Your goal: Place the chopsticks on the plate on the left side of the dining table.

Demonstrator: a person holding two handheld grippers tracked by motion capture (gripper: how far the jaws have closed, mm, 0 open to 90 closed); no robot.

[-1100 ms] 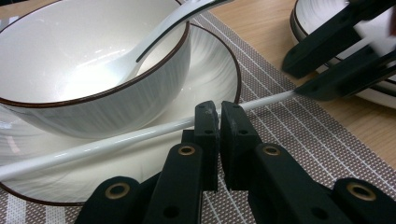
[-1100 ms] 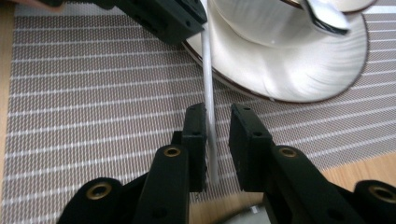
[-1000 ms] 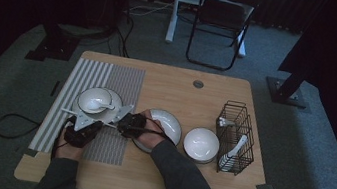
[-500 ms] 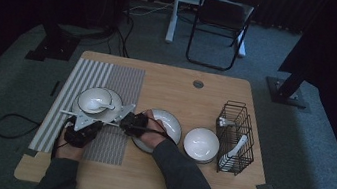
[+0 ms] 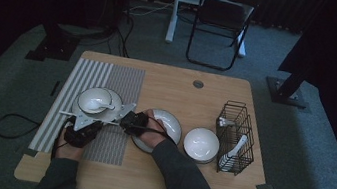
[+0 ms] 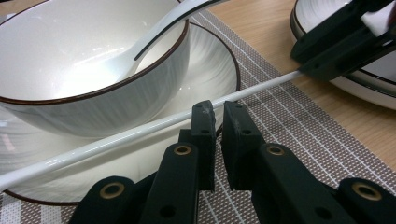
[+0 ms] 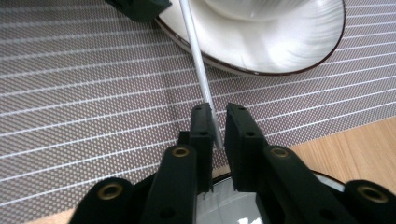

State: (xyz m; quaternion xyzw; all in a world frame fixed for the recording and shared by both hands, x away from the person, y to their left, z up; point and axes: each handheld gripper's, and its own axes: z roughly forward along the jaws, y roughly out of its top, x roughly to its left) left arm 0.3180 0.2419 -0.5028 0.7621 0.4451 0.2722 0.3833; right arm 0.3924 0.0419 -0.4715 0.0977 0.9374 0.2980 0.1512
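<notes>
— Where's the chopstick (image 6: pixel 140 130) now?

— Up off the placemat (image 6: pixel 289 121), slanting across the rim of the plate (image 6: pixel 210 60) under the bowl (image 6: pixel 70 93). Long axis running from the right gripper (image 7: pixel 219 126) out toward the left edge of the table.

— Held by which one?

— By the right. Near end of the stick lying in line with those jaws and clamped between them, just over the edge of the second plate (image 5: pixel 172 123).

— And the left gripper (image 6: pixel 218 112)?

— Jaws drawn nearly together, only a slim gap, nothing seen inside it. Stick crossing right at the tips, at right angles to the gap. Touching or pinching? Cannot tell from here.

— So which relation matters for the next move?

— Probably that crossing. Stick lying sideways to the left jaws, not along them, roughly at mid-length. Closest to the middle of the stick: left. Closest to the end: right.

— Risk?

— Likely a pivot about the clamped end, the free end swinging toward the bowl.
</notes>
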